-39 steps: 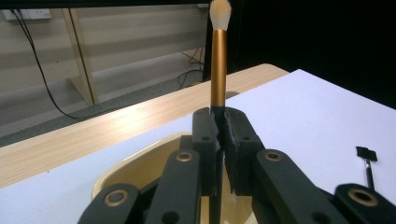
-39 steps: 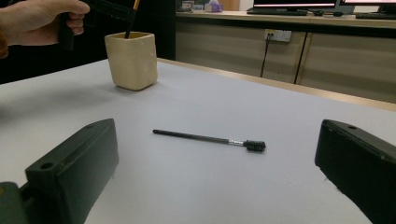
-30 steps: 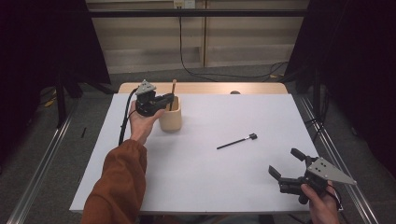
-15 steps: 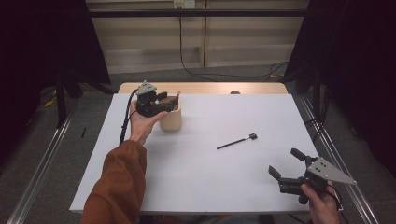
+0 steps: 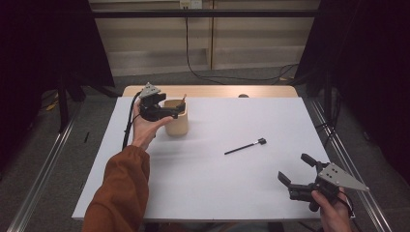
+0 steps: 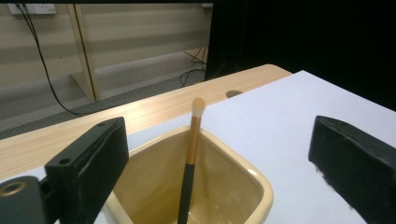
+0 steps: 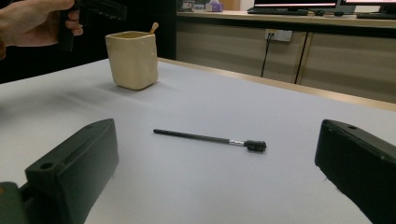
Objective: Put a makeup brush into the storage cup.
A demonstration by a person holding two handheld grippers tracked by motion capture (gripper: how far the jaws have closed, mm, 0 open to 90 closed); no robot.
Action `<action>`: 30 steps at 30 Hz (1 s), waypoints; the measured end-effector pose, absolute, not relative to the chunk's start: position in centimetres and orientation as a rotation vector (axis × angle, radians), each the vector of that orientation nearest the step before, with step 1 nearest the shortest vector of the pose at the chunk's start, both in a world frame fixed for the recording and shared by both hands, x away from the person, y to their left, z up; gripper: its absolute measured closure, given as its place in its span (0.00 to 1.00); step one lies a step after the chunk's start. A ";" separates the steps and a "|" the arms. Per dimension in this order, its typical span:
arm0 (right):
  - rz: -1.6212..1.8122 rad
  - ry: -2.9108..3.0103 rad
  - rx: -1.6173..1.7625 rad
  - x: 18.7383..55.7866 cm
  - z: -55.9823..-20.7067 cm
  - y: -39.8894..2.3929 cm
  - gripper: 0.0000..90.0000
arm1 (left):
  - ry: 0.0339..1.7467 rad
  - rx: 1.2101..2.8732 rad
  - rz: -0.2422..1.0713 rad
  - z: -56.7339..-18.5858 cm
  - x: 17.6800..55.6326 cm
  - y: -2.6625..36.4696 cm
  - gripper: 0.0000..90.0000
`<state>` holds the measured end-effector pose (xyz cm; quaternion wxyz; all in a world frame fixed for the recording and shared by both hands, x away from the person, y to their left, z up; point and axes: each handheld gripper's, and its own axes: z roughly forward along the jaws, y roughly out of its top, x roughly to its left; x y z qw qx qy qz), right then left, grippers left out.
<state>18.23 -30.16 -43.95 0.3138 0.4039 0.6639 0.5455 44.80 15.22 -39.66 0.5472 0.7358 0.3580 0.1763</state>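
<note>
A cream square cup [image 5: 176, 121] [image 6: 252, 184] [image 7: 131, 59] stands at the back left of the white sheet. A brush [image 5: 183, 98] [image 6: 190, 154] [image 7: 153, 27] with a black and orange handle leans inside it, pale tip up. My left gripper [image 5: 174, 109] [image 6: 219, 158] hovers over the cup's rim. Its jaws have just been opening and stand wide apart, clear of the brush. A thin black wand [image 5: 245, 146] [image 7: 205, 138] with a small bristled head lies flat mid-table. My right gripper [image 5: 296, 173] [image 7: 217, 172] is open at the front right, aimed at the wand, nothing between its jaws.
The white sheet [image 5: 208, 188] covers most of a wooden table, whose bare edge [image 5: 217, 91] shows at the back. Metal rails [image 5: 43, 164] run along both sides on the floor. A black cable [image 5: 128, 125] trails from the left gripper.
The left gripper's jaws have opened from shut. The brush that stood up between them now sits lower, resting in the cup. Neither hand has shifted.
</note>
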 end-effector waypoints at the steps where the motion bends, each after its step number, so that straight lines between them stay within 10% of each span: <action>1: 1.439 1.750 1.065 18.2 -43.9 -30.2 0.00 | 0.849 1.744 0.419 -39.6 44.8 15.3 0.04; 30: 1.438 1.750 1.068 18.3 -44.0 -30.2 0.00 | 0.868 1.762 0.511 -39.4 40.9 17.7 0.04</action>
